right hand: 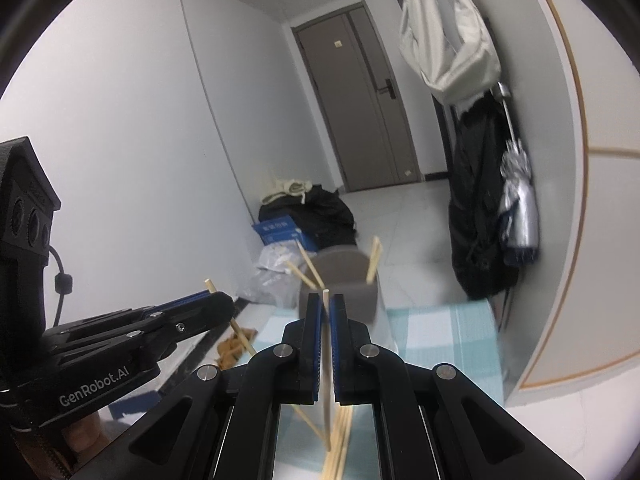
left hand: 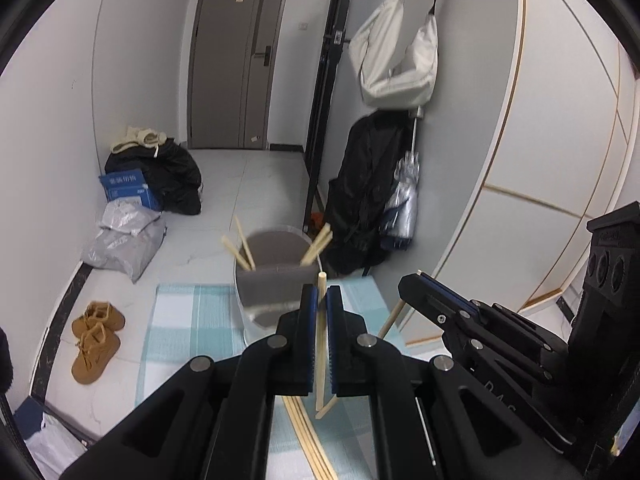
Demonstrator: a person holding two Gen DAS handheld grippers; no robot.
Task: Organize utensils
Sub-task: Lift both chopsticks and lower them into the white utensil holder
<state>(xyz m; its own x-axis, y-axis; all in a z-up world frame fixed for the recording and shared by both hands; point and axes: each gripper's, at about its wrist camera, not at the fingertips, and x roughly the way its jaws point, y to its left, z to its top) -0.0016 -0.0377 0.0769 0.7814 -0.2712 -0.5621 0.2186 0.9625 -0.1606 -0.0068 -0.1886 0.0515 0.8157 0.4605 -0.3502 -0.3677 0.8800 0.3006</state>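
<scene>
Left claw [left hand: 319, 300] and right claw [right hand: 327, 308] each pinch one chopstick [left hand: 320, 344] near the holder [left hand: 276, 280].

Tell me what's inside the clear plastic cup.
Four wooden chopsticks lean inside the clear plastic cup; a grey liner hides their lower ends and the bottom.

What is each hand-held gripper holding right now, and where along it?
Each holds one chopstick near its upper end: left hand-held gripper on chopstick, right hand-held gripper on chopstick.
</scene>
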